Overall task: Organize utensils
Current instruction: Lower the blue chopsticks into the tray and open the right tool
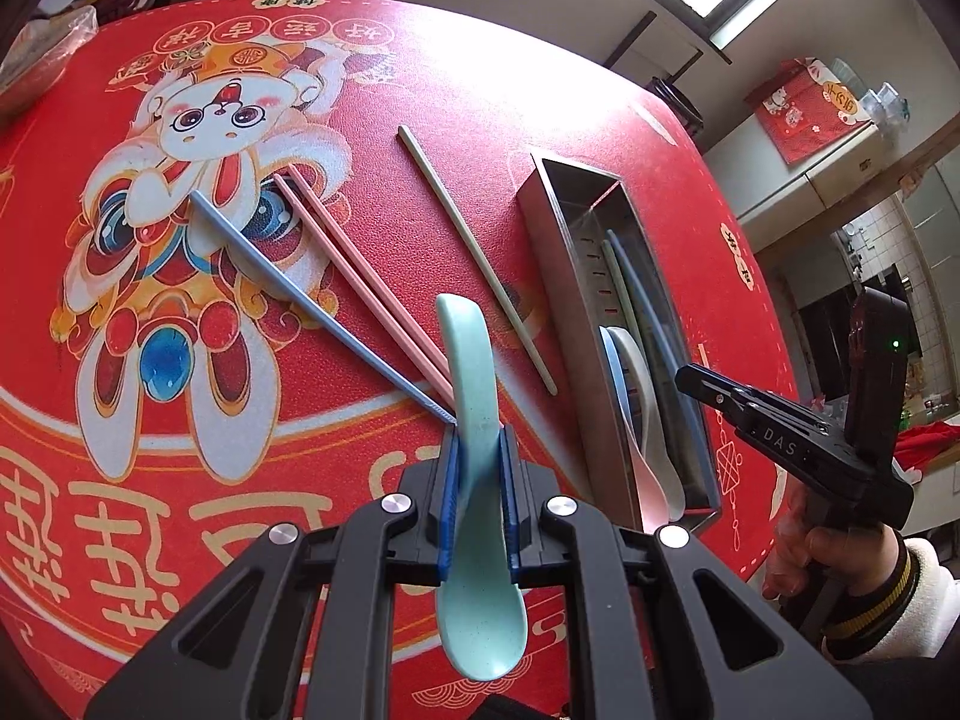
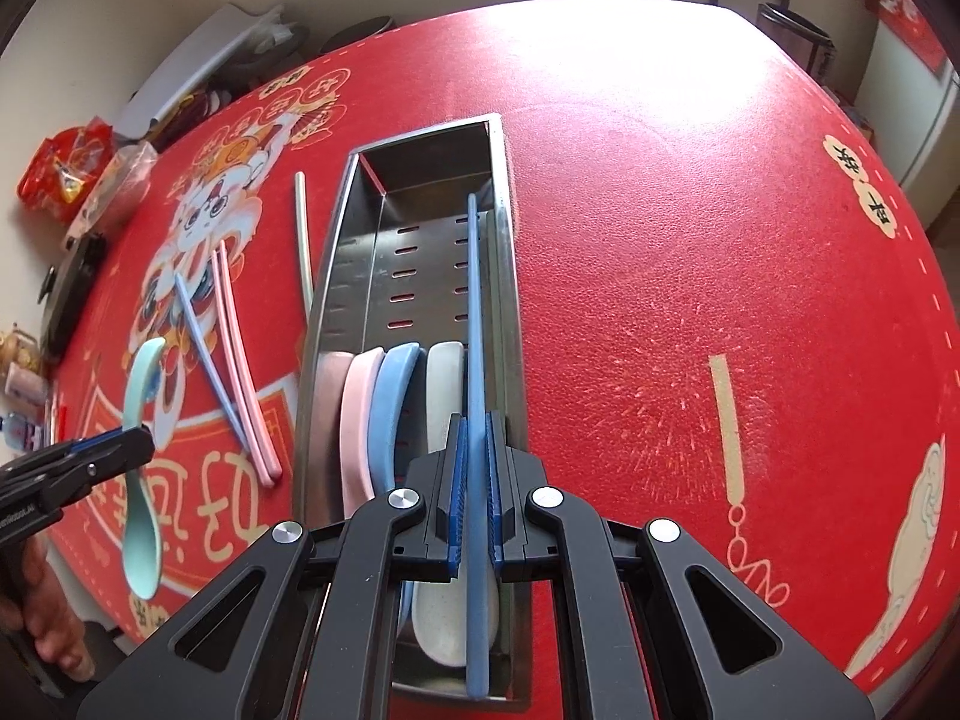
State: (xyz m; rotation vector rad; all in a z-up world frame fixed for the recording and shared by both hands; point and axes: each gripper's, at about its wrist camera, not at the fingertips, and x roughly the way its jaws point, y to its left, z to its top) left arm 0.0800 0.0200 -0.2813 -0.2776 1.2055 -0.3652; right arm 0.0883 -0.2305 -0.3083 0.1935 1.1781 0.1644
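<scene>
The left gripper [image 1: 478,498] is clamped on a mint spoon [image 1: 474,480], held above the red table [image 1: 372,90], with a blue chopstick [image 1: 318,306], two pink chopsticks [image 1: 366,282] and a green chopstick [image 1: 480,264] lying loose ahead of it. To its right, the steel tray [image 2: 336,252] stands near the table's edge. The right gripper [image 2: 474,480] is clamped on another blue chopstick [image 2: 474,312] along the tray's right wall, spoons [image 2: 384,396] just left of it, the tray's far half open.

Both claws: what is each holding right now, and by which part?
Left claw grips the mint spoon mid-handle, just above the bowl. Right claw pinches a blue chopstick in its lower half, over the steel tray.
</scene>
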